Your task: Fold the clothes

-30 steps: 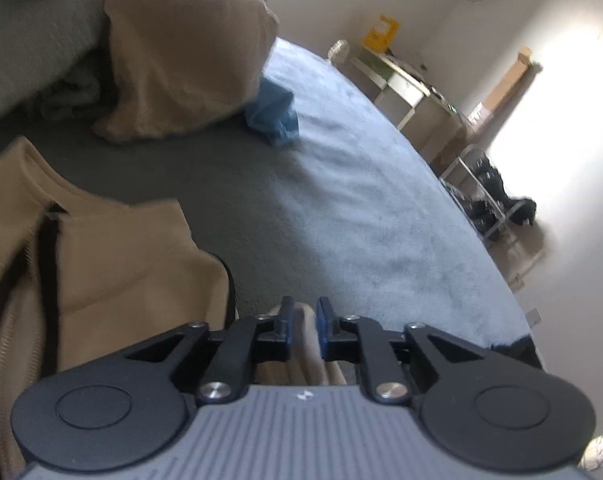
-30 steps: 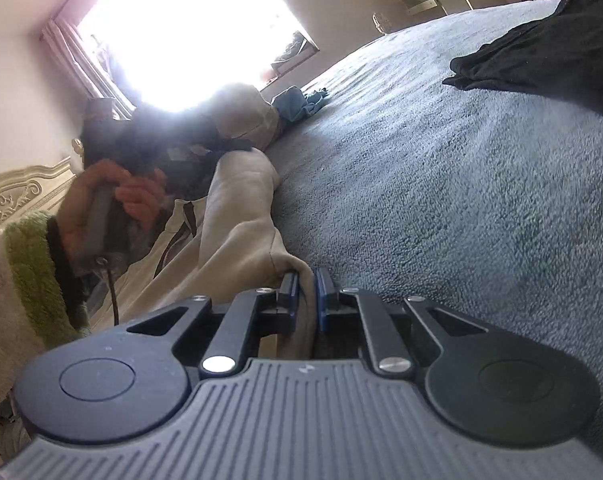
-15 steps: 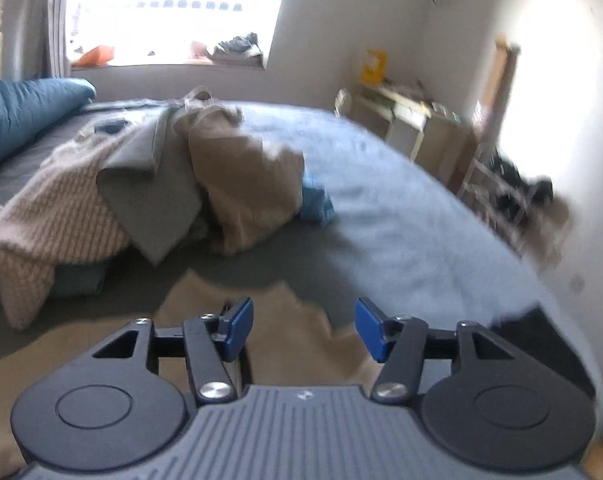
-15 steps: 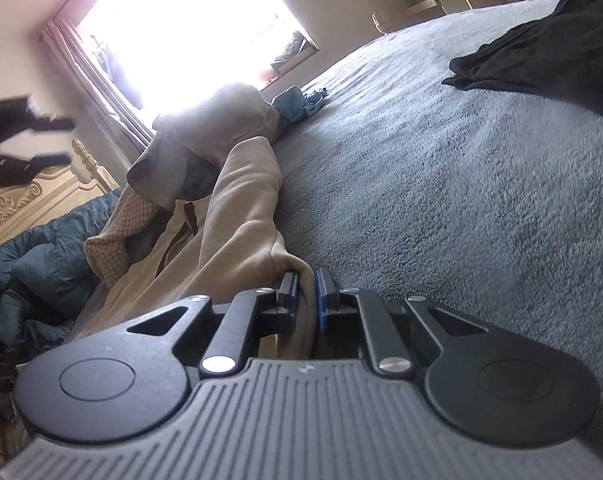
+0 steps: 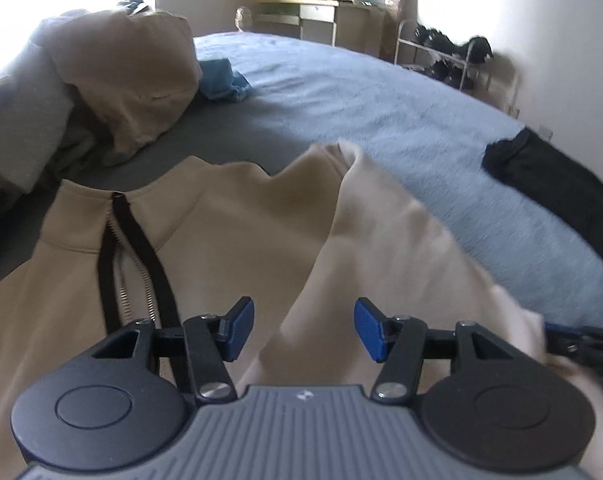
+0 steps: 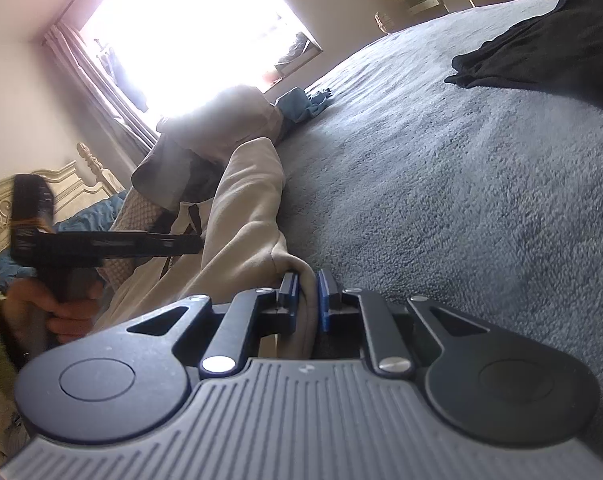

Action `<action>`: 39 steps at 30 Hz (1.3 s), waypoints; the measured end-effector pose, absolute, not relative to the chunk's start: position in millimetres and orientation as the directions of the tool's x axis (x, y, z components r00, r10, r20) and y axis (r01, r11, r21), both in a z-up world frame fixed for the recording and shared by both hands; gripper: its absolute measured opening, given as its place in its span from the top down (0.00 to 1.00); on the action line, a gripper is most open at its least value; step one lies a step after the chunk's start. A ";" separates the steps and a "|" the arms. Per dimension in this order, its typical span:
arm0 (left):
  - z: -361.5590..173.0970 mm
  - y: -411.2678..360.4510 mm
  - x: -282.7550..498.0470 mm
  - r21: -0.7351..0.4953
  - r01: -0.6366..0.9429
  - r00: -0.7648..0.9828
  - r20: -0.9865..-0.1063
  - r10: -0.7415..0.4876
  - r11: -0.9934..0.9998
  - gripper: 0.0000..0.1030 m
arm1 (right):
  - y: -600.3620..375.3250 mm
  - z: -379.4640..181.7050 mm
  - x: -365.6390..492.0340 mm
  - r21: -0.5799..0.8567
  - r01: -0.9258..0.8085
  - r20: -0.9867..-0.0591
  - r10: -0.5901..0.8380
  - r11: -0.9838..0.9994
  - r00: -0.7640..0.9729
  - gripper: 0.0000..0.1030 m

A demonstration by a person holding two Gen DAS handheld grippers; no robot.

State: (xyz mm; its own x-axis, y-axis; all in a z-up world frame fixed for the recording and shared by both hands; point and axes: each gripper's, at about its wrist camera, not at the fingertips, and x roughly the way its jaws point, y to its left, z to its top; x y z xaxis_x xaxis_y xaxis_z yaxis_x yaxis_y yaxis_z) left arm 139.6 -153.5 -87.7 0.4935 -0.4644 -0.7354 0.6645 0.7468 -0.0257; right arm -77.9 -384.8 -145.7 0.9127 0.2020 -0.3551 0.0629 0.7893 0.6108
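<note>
Beige zip jacket (image 5: pixel 229 240) on bed (image 5: pixel 381 112): left gripper (image 5: pixel 303 330) has just released, jaws spread above jacket; right gripper (image 6: pixel 304 300) still clenched on sleeve; fold continuing.

jacket (image 5: pixel 229 216) on bed (image 5: pixel 381 112) — clothes pile (image 5: pixel 113 80) behind

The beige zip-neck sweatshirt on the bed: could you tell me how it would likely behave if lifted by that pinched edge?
The beige sweatshirt would probably sag: it bunches where the right gripper pinches it. It looks thick, so likely weighty. The fuzzy blanket may drag on it.
</note>
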 end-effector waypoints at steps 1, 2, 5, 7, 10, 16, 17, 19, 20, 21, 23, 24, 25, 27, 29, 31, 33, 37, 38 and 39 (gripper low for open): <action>-90.6 -153.0 140.8 -0.038 0.666 0.487 -0.734 -0.473 0.745 0.50 | -384.6 -145.6 -77.2 0.610 0.062 -0.355 0.203 0.790 0.912 0.91; -93.5 -152.4 141.9 -0.050 0.667 0.481 -0.733 -0.481 0.743 0.55 | -384.4 -145.4 -76.4 0.609 0.061 -0.356 0.203 0.791 0.912 0.91; -97.7 -150.5 140.5 -0.079 0.672 0.472 -0.721 -0.508 0.736 0.85 | -384.7 -145.5 -75.5 0.610 0.060 -0.356 0.205 0.790 0.912 0.91; -95.4 -146.5 136.4 -0.097 0.666 0.480 -0.703 -0.524 0.740 0.94 | -385.1 -145.6 -75.8 0.609 0.059 -0.355 0.206 0.791 0.912 0.91; -86.3 -137.8 132.0 -0.123 0.639 0.510 -0.671 -0.538 0.759 0.96 | -385.3 -145.6 -75.9 0.609 0.059 -0.355 0.205 0.791 0.912 0.91; -74.3 -124.6 129.3 -0.130 0.583 0.535 -0.681 -0.499 0.802 0.97 | -385.8 -146.3 -74.3 0.609 0.059 -0.356 0.207 0.791 0.911 0.91; -74.5 -124.3 129.8 -0.121 0.575 0.535 -0.693 -0.484 0.809 0.96 | -385.9 -146.4 -74.0 0.609 0.059 -0.356 0.206 0.791 0.911 0.91; -80.4 -127.7 131.6 -0.096 0.559 0.532 -0.720 -0.445 0.824 0.96 | -386.1 -146.4 -73.7 0.609 0.058 -0.356 0.207 0.791 0.911 0.91; -83.9 -129.8 132.6 -0.083 0.551 0.530 -0.734 -0.425 0.830 0.95 | -385.8 -146.3 -73.9 0.610 0.059 -0.356 0.206 0.790 0.911 0.90; -84.5 -130.3 132.1 -0.071 0.546 0.535 -0.737 -0.412 0.835 0.94 | -385.9 -146.3 -74.1 0.610 0.058 -0.355 0.207 0.790 0.911 0.90; -82.9 -129.6 129.3 -0.048 0.537 0.553 -0.734 -0.395 0.842 0.85 | -385.9 -146.3 -74.6 0.612 0.057 -0.355 0.209 0.789 0.911 0.90; -82.1 -129.2 127.9 -0.036 0.533 0.562 -0.732 -0.386 0.845 0.84 | -385.9 -146.1 -74.8 0.612 0.057 -0.355 0.209 0.789 0.911 0.90; -81.2 -128.9 126.5 -0.025 0.529 0.571 -0.729 -0.377 0.848 0.79 | -386.4 -146.1 -74.8 0.614 0.056 -0.354 0.211 0.787 0.911 0.90; -79.6 -128.2 123.8 -0.002 0.519 0.588 -0.724 -0.359 0.855 0.67 | -388.1 -145.5 -75.4 0.621 0.053 -0.353 0.219 0.782 0.910 0.89; -74.5 -125.4 119.1 0.013 0.510 0.604 -0.718 -0.348 0.860 0.66 | -390.6 -144.4 -76.5 0.628 0.047 -0.353 0.231 0.777 0.907 0.88; -61.6 -117.3 104.9 0.010 0.522 0.600 -0.715 -0.359 0.853 0.65 | -391.8 -139.6 -78.8 0.608 0.047 -0.366 0.227 0.792 0.902 0.86; -49.6 -109.6 85.6 0.011 0.549 0.588 -0.715 -0.377 0.836 0.62 | -390.9 -132.6 -82.2 0.569 0.051 -0.384 0.210 0.821 0.899 0.80; -45.7 -109.5 20.9 0.064 0.665 0.541 -0.729 -0.421 0.744 0.59 | -375.5 -113.1 -87.3 0.393 0.032 -0.421 0.149 0.919 0.895 0.74; -47.3 -110.9 3.5 0.085 0.692 0.532 -0.732 -0.426 0.717 0.59 | -368.9 -108.6 -88.6 0.335 0.010 -0.424 0.141 0.942 0.895 0.74; -50.3 -111.6 -12.8 0.103 0.714 0.527 -0.731 -0.434 0.692 0.59 | -362.1 -104.2 -89.8 0.276 -0.012 -0.426 0.133 0.961 0.895 0.74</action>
